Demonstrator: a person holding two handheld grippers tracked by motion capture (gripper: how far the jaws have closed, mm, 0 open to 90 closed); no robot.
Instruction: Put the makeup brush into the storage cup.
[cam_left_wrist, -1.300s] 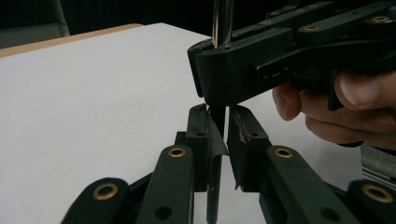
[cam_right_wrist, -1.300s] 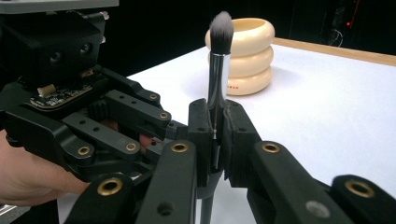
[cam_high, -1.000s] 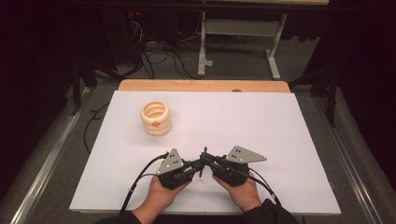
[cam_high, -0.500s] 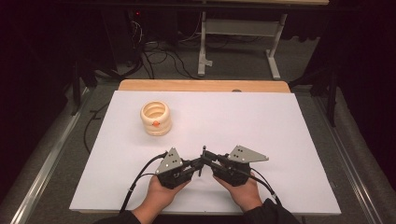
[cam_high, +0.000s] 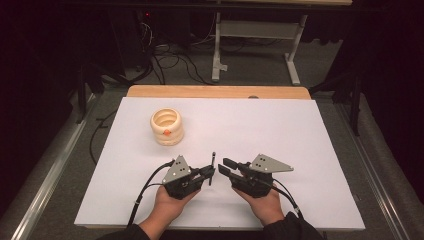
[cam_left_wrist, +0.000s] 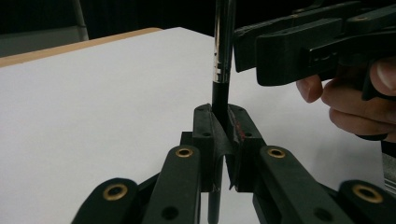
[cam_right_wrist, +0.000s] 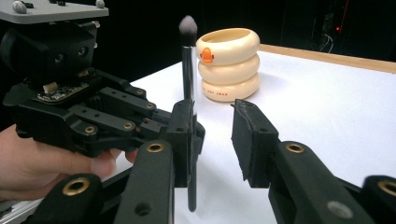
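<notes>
Brush (cam_right_wrist: 188, 60), cosmetic type: slim black handle, metal ferrule, soft grey tuft at top. Position: upright near the front edge of the white counter (cam_high: 280, 130), clamped by the lower handle in the shut jaws of the left tool (cam_high: 209, 173).

Right tool (cam_high: 223, 166): just beside the brush, jaws apart and lately widening, nothing pressed between the pads; the handle stands by one jaw in the right gripper view.

Handling, judged: light, stiff, smooth-sided and liable to slip or pivot; take hold on the handle, never the tuft, which would crush.

Holder (cam_high: 167, 126): cream stacked-ring cup with orange mark, well apart at rear left.

Unclear: the left gripper view cuts off the tuft; the cup's interior is hard to make out.
</notes>
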